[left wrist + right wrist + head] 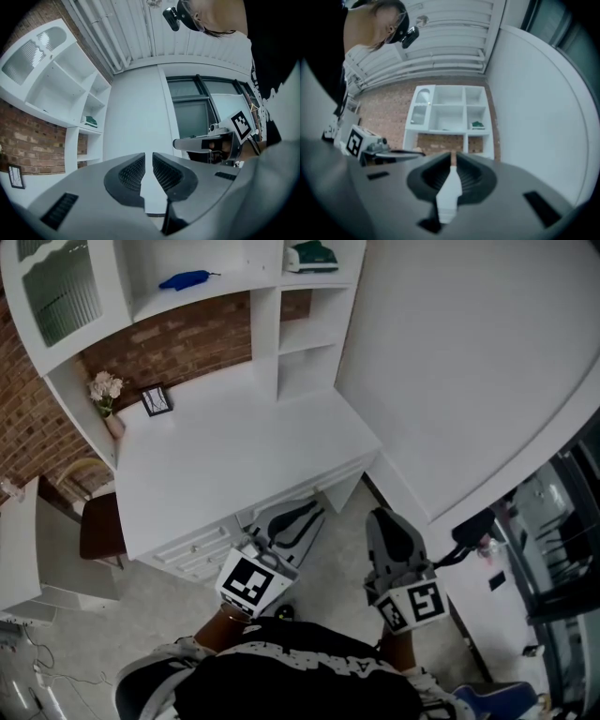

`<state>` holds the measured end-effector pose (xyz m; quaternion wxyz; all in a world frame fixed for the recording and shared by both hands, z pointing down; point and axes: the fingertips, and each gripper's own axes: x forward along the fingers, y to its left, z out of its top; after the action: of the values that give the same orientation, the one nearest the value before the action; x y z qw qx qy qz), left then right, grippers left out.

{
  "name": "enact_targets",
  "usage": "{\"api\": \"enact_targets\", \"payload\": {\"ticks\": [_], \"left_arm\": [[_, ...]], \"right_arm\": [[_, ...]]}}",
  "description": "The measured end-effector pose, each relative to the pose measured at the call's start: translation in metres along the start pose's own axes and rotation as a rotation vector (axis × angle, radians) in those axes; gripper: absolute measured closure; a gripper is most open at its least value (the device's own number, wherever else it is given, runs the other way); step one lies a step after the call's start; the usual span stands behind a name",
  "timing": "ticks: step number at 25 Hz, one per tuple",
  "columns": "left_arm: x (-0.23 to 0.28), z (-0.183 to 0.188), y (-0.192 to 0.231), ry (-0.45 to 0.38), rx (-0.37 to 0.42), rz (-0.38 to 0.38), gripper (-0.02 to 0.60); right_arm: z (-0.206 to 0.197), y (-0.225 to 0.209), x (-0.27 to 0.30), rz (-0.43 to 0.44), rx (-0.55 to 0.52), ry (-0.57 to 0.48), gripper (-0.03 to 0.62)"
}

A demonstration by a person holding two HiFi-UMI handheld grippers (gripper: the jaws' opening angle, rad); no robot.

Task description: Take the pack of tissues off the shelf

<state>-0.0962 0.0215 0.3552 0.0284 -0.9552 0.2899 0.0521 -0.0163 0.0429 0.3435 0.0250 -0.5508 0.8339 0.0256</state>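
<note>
The pack of tissues (312,256) is green and lies in the top right compartment of the white shelf unit above the desk. It also shows small in the left gripper view, as the tissue pack (91,122), and in the right gripper view (477,124). Both grippers hang low in front of the desk, far below the pack. My left gripper (317,509) (148,157) has a narrow gap between its jaws and nothing in it. My right gripper (384,519) (453,157) has its jaws together and holds nothing.
A blue object (185,279) lies on the neighbouring shelf. On the white desk (244,456) stand a small vase of flowers (106,395) and a picture frame (157,399). A brown chair (98,526) stands at the desk's left, and a white wall (469,362) at the right.
</note>
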Motion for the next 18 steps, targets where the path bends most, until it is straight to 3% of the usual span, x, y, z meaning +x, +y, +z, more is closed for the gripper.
{"api": "enact_targets", "payload": {"ticks": [11,18], "left_arm": [[-0.002,-0.005,0.036,-0.005,-0.028,0.027,0.5],[-0.003,-0.009,0.06,0.015,-0.025,0.114,0.5]], "right_arm": [[-0.004,0.004,0.032,0.016,-0.023,0.033,0.56],[-0.008,-0.008,0.061,0.076,-0.005,0.022,0.56]]}}
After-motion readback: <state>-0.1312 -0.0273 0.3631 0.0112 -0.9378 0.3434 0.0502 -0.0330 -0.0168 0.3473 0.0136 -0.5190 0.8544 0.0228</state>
